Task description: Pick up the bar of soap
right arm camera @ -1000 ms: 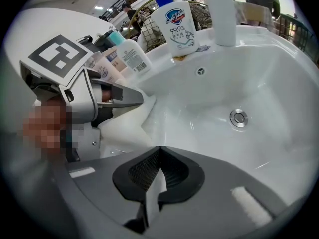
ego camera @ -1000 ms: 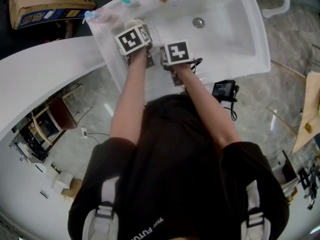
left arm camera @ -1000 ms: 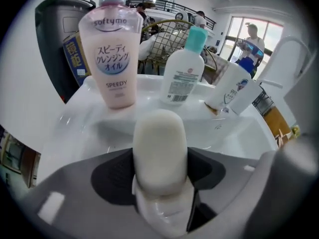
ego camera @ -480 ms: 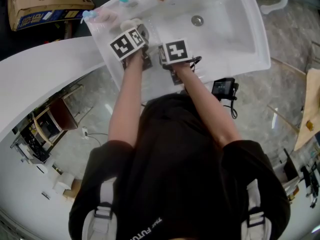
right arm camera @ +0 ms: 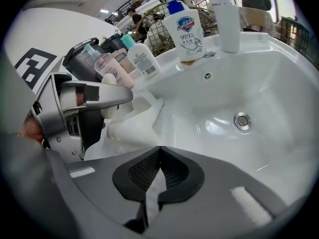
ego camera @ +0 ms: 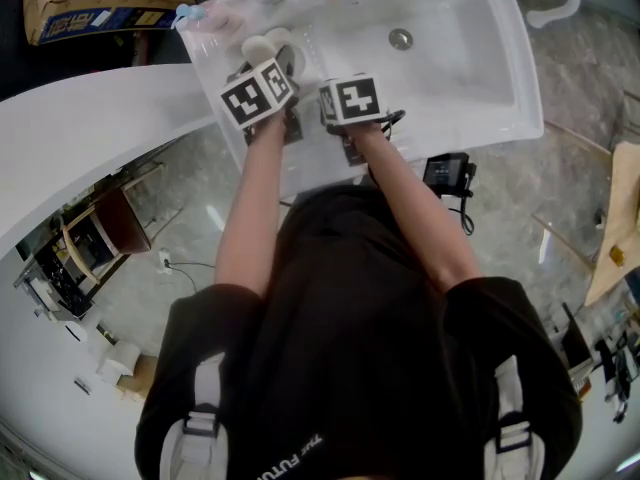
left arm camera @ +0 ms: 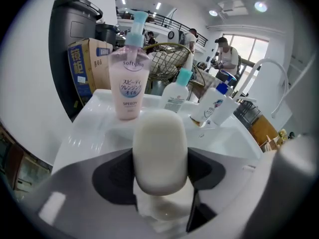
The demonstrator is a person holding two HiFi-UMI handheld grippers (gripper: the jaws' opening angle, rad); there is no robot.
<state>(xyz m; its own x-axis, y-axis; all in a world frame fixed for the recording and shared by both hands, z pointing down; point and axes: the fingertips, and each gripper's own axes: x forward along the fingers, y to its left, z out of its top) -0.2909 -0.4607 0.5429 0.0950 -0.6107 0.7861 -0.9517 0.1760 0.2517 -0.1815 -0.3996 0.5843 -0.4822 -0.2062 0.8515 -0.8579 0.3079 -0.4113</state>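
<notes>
The cream oval bar of soap (left arm camera: 159, 148) stands upright between the dark pads of my left gripper (left arm camera: 160, 166), which is shut on it, just above a white soap dish (left arm camera: 164, 215). In the head view the soap (ego camera: 264, 48) shows past the left gripper's marker cube (ego camera: 258, 93), at the left rim of the white sink (ego camera: 480, 68). The right gripper view shows the left gripper's metal finger (right arm camera: 97, 96) beside the soap (right arm camera: 108, 108) and the dish (right arm camera: 132, 126). My right gripper (right arm camera: 157, 151) is shut on nothing, low over the basin next to the left one.
A pink pump bottle (left arm camera: 128, 86), a white bottle with a teal cap (left arm camera: 177, 93) and a blue-capped soap bottle (right arm camera: 187, 31) line the sink's back ledge. The drain (right arm camera: 242, 120) lies right of the grippers. A cardboard box (ego camera: 100, 8) sits beyond the sink's left corner.
My left gripper has risen a little and tilted, carrying the soap up off its dish. The right gripper has stayed where it was.
</notes>
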